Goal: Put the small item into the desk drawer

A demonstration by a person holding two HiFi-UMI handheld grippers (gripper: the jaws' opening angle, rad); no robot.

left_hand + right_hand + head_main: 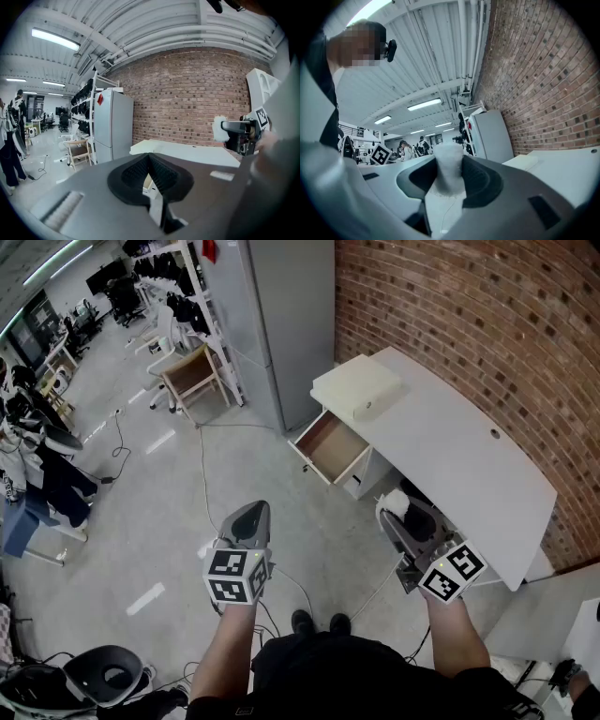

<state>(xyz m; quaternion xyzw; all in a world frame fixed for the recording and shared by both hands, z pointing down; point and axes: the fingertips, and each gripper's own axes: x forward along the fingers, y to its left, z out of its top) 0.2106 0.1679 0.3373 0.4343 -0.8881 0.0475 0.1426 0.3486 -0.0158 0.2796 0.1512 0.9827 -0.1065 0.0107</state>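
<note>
My right gripper [394, 509] is shut on a small white fluffy item [397, 502], held in the air in front of the white desk [469, 465]. In the right gripper view the fluffy item [447, 171] fills the gap between the dark pads [480, 180]. The desk drawer [330, 446] stands pulled open at the desk's left end, and its wooden inside looks bare. My left gripper [255, 512] hangs over the floor, shut with nothing in it. In the left gripper view its pads [161, 176] meet, and the right gripper [239, 133] shows beyond with the white item [218, 129].
A cream flat box [358, 387] lies on the desk above the drawer. A grey tall cabinet [281, 324] stands left of the desk, and a brick wall [487, 315] runs behind it. A wooden chair [192, 376], floor cables [202, 474] and an office chair [108, 671] are about.
</note>
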